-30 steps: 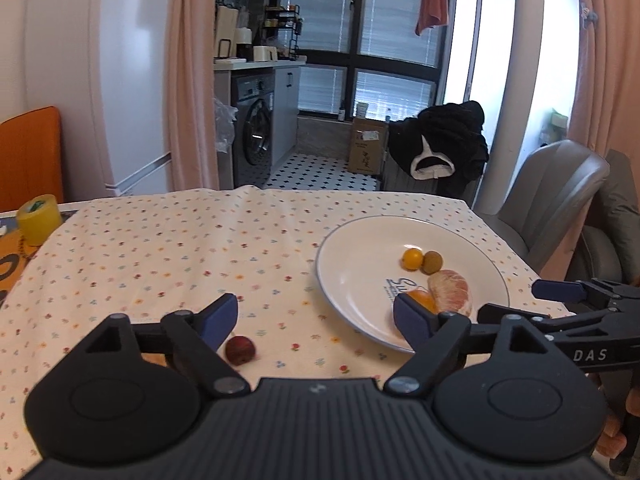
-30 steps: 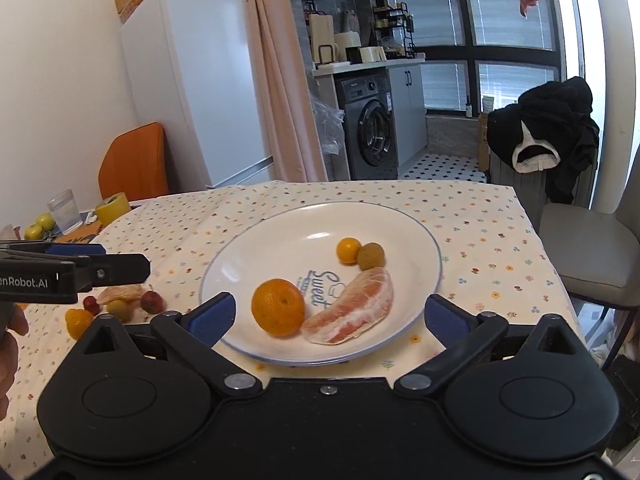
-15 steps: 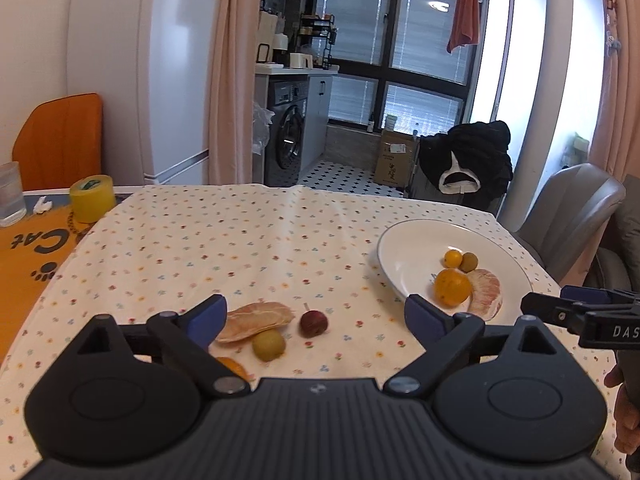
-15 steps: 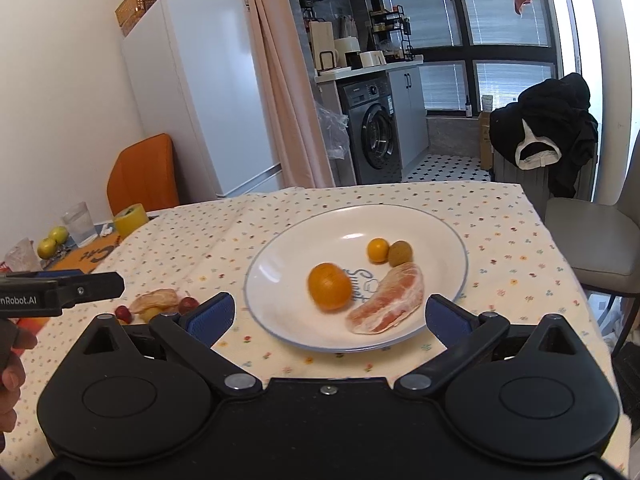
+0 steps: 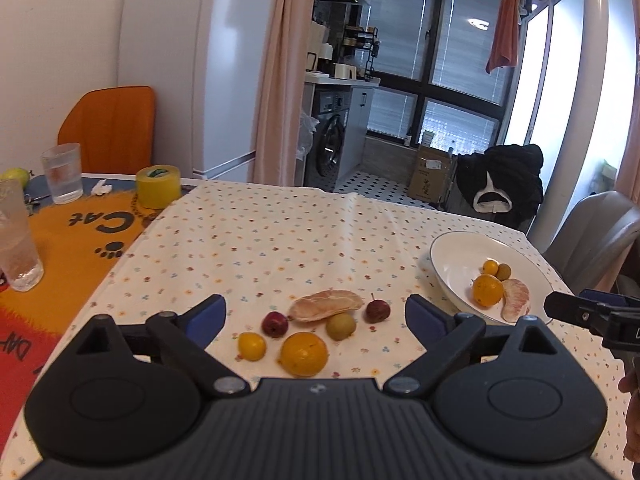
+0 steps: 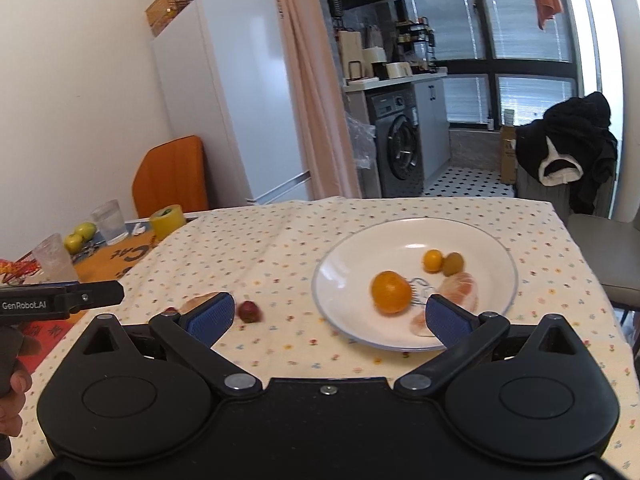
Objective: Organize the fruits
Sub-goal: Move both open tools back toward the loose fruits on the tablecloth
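A white plate (image 5: 448, 256) (image 6: 492, 240) on the dotted tablecloth holds an orange (image 6: 391, 292), a small orange fruit (image 6: 433, 260), a green fruit (image 6: 453, 263) and a peeled citrus segment (image 6: 460, 290). Left of the plate lie loose fruits: a large orange (image 5: 303, 353), a yellow fruit (image 5: 252, 346), a green fruit (image 5: 341, 326), two red fruits (image 5: 275, 323) (image 5: 377, 310) and a peeled segment (image 5: 326, 310). My left gripper (image 5: 316, 314) stands open just before this group, holding nothing. My right gripper (image 6: 330, 316) is open and empty, near the plate's left front rim.
Left of the cloth, an orange mat (image 5: 80, 232) carries two glasses (image 5: 62, 173) (image 5: 16, 240) and a yellow tape roll (image 5: 157, 186). Green apples (image 6: 80, 236) sit far left. An orange chair (image 5: 108, 128) stands behind, a grey chair (image 5: 596, 240) at the right.
The left gripper has swung left from the plate to face the loose fruits. The right gripper has also shifted left, so the plate now sits right of its centre. Both stayed open.
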Available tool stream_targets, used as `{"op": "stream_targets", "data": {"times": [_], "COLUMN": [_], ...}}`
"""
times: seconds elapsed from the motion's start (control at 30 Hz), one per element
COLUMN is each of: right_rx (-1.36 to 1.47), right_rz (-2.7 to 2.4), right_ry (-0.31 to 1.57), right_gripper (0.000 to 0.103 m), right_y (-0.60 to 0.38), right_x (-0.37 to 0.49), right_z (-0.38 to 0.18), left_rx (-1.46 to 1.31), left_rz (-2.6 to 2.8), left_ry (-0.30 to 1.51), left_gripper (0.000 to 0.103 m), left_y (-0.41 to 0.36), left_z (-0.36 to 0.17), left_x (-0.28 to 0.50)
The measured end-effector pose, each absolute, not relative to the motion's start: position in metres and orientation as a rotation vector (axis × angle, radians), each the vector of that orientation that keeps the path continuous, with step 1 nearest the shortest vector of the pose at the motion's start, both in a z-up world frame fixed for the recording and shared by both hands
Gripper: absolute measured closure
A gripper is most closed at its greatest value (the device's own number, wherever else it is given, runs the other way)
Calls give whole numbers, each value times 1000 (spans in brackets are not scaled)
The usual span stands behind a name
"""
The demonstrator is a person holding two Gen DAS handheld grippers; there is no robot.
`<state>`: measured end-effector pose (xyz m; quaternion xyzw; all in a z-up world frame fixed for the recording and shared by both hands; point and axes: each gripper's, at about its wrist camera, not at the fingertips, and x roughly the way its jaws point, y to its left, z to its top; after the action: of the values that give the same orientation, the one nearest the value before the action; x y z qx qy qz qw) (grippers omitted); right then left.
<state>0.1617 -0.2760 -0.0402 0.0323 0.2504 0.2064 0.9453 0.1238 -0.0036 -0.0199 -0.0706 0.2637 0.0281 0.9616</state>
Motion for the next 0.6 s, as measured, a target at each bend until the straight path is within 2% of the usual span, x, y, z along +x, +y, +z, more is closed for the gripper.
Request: {"op": "stream_targets", "data": {"times": [0.6], "right_rx": [17], "right_rz": [504], "right_ry": [511], "right_gripper": [0], "right_y": [-228], "right_x": [148], "right_z": [-37], "left_rx": [-185], "left_rz": [118], "left_ry": [539], "left_gripper": [2], "left_y": [33], "left_z": [-24], "left_x": [91]}}
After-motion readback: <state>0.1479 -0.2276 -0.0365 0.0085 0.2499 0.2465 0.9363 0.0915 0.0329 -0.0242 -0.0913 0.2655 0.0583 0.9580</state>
